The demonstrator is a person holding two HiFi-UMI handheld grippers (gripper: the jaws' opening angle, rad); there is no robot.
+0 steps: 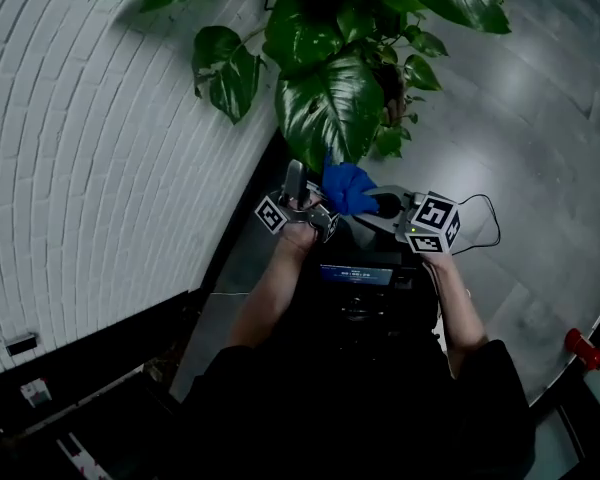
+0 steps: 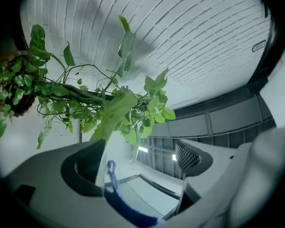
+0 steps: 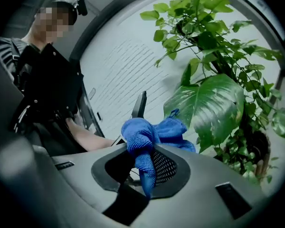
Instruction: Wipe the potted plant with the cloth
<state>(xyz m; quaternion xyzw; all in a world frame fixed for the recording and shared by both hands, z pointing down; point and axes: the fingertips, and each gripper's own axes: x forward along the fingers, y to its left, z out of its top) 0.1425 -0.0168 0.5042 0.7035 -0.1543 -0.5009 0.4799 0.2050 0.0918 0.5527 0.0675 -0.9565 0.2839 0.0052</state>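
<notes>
The potted plant [image 1: 330,38] fills the top of the head view, its biggest leaf [image 1: 325,108] hanging down towards both grippers. My right gripper [image 1: 378,204] is shut on a bunched blue cloth [image 1: 348,186], which sits just under that leaf's tip. In the right gripper view the cloth [image 3: 149,137] bulges out of the jaws of my right gripper [image 3: 145,152], close to the large leaf [image 3: 211,106]. My left gripper [image 1: 302,196] is open beside the cloth. In its own view the left gripper [image 2: 142,170] has a leaf [image 2: 111,115] hanging edge-on between its jaws, against the left one.
A white brick wall [image 1: 100,168] runs along the left, with a dark baseboard below it. Grey floor tiles [image 1: 520,118] spread to the right. A thin cable [image 1: 488,218] loops beside the right gripper. Something small and red [image 1: 583,349] lies at the lower right.
</notes>
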